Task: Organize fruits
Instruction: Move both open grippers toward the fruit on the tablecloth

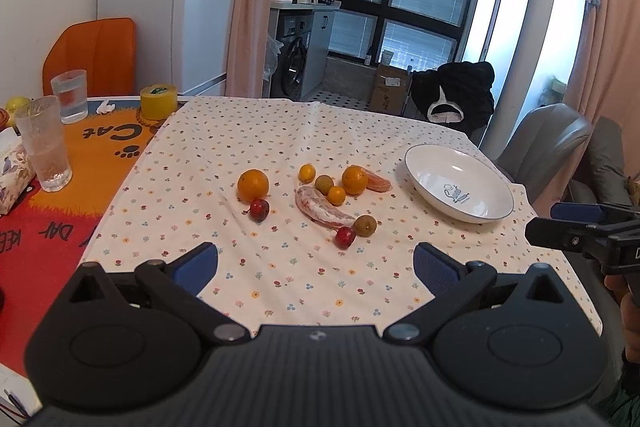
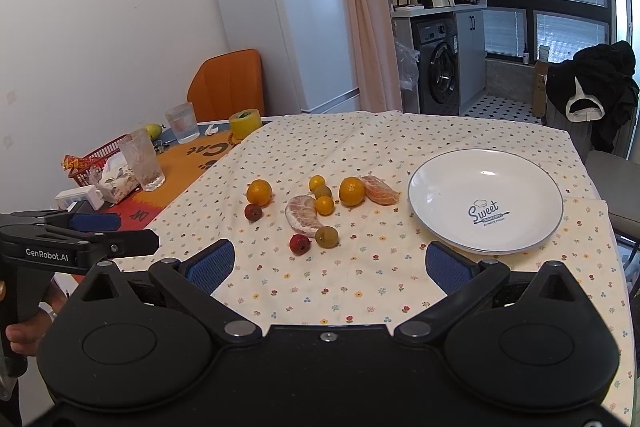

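Loose fruit lies in the middle of the flowered cloth: an orange (image 1: 253, 184) (image 2: 259, 192), a second orange (image 1: 355, 179) (image 2: 351, 191), a peeled pomelo wedge (image 1: 322, 212) (image 2: 303, 213), an orange segment piece (image 1: 378, 183) (image 2: 380, 190), two red fruits (image 1: 259, 209) (image 1: 345, 237), small yellow and green ones. A white plate (image 1: 492, 205) (image 2: 440, 183) sits empty to the right. My left gripper (image 1: 316, 267) hovers open near the front edge. My right gripper (image 2: 328, 265) is open too, beside the plate.
Two glasses (image 1: 45, 145) (image 1: 71, 95) and a yellow tape roll (image 1: 158, 101) stand on the orange mat at the left. A tissue pack and red basket (image 2: 98, 163) lie beyond. Chairs stand behind the table, one with a black garment (image 1: 456, 95).
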Motion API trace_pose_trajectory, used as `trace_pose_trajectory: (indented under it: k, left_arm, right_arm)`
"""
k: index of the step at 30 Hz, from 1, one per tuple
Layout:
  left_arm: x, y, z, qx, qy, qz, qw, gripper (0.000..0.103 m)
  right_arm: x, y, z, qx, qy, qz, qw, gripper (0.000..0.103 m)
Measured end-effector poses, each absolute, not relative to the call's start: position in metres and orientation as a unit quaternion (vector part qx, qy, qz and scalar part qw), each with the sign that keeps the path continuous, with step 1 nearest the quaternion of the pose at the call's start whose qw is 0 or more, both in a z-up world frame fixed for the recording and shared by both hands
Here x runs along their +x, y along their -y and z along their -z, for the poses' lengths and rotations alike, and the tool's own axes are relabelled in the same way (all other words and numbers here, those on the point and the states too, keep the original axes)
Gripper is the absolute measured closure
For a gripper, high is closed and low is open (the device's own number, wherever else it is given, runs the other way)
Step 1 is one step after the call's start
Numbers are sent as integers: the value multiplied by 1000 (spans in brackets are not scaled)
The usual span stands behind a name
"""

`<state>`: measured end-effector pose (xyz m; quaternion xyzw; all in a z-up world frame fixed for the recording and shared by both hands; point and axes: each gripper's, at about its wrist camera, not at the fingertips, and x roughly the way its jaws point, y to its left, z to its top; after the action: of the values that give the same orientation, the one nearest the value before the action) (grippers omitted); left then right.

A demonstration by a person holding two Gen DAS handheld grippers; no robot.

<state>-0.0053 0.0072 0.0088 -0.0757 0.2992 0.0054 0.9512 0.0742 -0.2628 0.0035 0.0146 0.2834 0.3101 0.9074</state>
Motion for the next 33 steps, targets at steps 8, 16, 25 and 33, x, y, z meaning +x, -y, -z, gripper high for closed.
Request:
trace_pose_trajectory:
  k: [8,16,25,33]
  left_arm:
    - [-7,-6,-10,-73,-297,-2,952,0]
    - [-8,-2,-10,-70,-297,0,952,0]
    - [-7,-1,-11,-70,-297,1,952,0]
    - [-5,0,-9,-71,-300,5,951,0]
  right_arm:
    - [74,264,-4,16,-281,-310,908,0]
    - [74,265,-5,16,-280,-308,909,0]
    - [75,267,-3,17,-281,-306,910,0]
    - [79,269,0,19,-279,-303,911,0]
